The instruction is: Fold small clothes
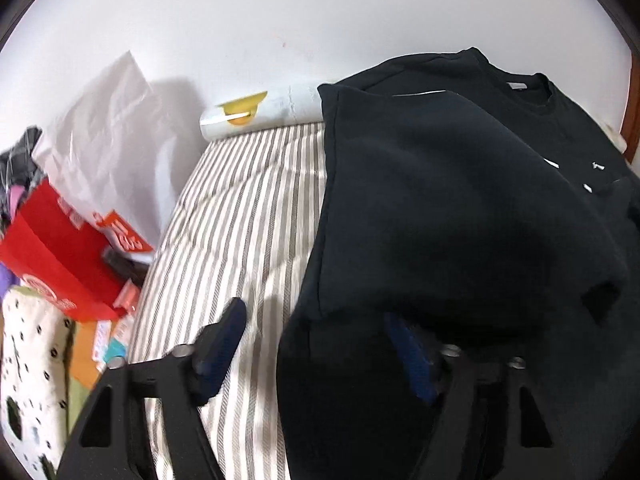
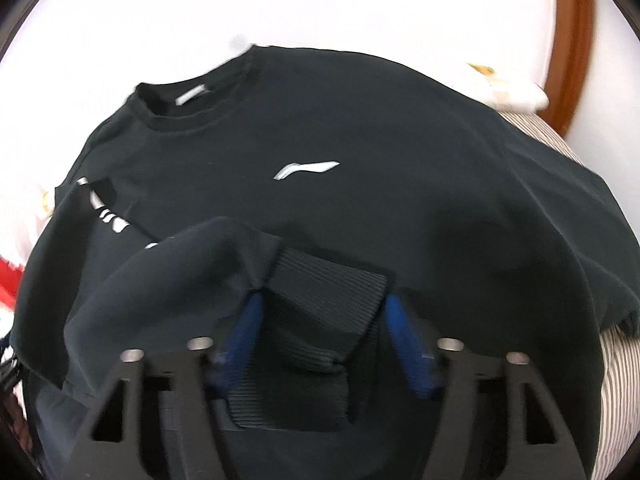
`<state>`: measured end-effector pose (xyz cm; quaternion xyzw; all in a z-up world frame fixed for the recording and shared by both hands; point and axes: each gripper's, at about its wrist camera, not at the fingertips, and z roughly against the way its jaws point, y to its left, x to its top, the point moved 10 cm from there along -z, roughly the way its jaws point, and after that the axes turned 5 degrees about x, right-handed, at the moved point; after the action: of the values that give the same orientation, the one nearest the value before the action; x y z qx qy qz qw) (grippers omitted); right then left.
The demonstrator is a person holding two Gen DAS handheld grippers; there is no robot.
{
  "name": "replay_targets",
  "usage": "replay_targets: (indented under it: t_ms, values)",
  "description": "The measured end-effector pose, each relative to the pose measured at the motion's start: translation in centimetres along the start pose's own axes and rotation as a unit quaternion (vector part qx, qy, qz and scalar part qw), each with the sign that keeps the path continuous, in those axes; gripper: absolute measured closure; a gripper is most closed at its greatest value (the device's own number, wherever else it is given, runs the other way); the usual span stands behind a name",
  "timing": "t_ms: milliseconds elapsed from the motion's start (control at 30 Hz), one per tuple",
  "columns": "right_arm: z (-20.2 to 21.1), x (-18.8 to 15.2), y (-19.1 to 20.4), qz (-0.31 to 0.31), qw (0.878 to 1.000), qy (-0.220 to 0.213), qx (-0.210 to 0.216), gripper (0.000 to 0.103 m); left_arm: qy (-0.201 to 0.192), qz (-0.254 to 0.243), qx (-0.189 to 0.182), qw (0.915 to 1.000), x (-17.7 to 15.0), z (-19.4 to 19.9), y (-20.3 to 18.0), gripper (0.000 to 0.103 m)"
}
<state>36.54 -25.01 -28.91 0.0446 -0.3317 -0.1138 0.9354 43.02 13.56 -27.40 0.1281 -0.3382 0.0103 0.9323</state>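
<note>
A black sweatshirt lies face up on a striped bed cover, its collar toward the white wall and a pale logo showing on the chest, in the middle of being folded. One sleeve is already brought in over the body, and its ribbed cuff sits between the blue pads of the right gripper; the pads flank the cuff closely, but whether they press on it cannot be told through the blur. In the left wrist view, the left gripper straddles the garment's near-left edge, one finger out over bare striped cover and the other tucked under dark cloth, jaws standing apart with nothing clearly pinched between them. Both tools are tilted steeply downward over the near part of the garment, each held low and close to the fabric. Judging from how things lie, the fold is only partly made: one sleeve is in, while the far side of the sweatshirt is spread wide toward the wooden bed frame, and the body is not yet doubled over. A rolled white item with a yellow patch rests against the wall beyond the bed cover, and a red box, a clear plastic bag and a spotted cloth crowd the left side, well apart from the work.
</note>
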Motion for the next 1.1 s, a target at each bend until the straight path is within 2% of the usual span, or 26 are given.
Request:
replay_targets:
  t_ms: [33,100,133,200,300,333,467,600,700,800,833,867,900,1033,1100]
  values:
    - [0.0,0.2,0.4,0.006,1.000,0.000,0.010,0.077,-0.001,-0.001,-0.001,1.0000,0.2,-0.2,-0.1,0.074]
    - [0.1,1.1,0.5,0.015,1.000,0.003,0.014,0.094,-0.001,0.014,-0.005,0.9999,0.2,-0.2,0.0,0.083]
    - [0.6,1.6,0.5,0.020,1.000,0.001,0.024,0.095,-0.002,0.016,-0.006,0.9999,0.1,-0.3,0.0,0.087]
    - [2.1,2.9,-0.2,0.019,0.999,-0.017,0.035,0.095,-0.004,0.014,-0.003,0.9999,0.1,-0.1,0.1,0.088]
    - [4.0,4.8,-3.7,0.000,0.999,-0.047,-0.006,0.095,-0.003,0.023,-0.013,0.9997,-0.1,-0.2,0.3,0.088]
    - [4.1,4.9,-4.4,-0.007,0.999,-0.046,-0.009,0.095,-0.003,0.025,-0.017,0.9996,-0.2,-0.2,0.3,0.088]
    - [3.0,4.5,-6.9,-0.051,0.998,-0.024,0.025,0.095,-0.003,0.025,-0.021,0.9995,-0.3,-0.2,0.4,0.087]
    - [1.5,4.1,-6.9,-0.032,0.999,-0.009,0.004,0.093,-0.001,0.033,-0.030,0.9990,-0.6,-0.2,0.7,0.084]
    - [1.6,3.4,-7.5,-0.008,0.999,0.005,-0.040,0.083,0.003,0.029,-0.040,0.9988,-1.0,0.3,0.8,0.075]
    - [3.6,3.5,-8.3,-0.011,0.997,-0.027,-0.068,0.077,-0.007,0.036,-0.099,0.9944,-0.7,2.1,0.3,0.071]
    - [4.0,3.5,-7.9,-0.007,0.997,-0.034,-0.067,0.074,-0.019,0.054,-0.118,0.9913,-0.1,3.0,0.5,0.059]
    - [4.1,3.4,-7.4,0.006,0.998,-0.034,-0.059,0.072,-0.026,0.066,-0.129,0.9891,0.4,3.4,0.7,0.042]
    - [3.9,3.1,-6.8,0.021,0.998,-0.029,-0.053,0.070,-0.034,0.083,-0.142,0.9858,1.0,3.8,0.8,0.039]
    - [1.6,0.9,-6.8,0.039,0.996,0.009,-0.081,0.070,-0.015,0.090,-0.128,0.9876,1.9,2.0,0.2,0.041]
    - [1.8,0.2,-7.3,0.032,0.996,-0.002,-0.083,0.068,0.021,0.090,-0.125,0.9879,0.9,0.1,-0.3,0.041]
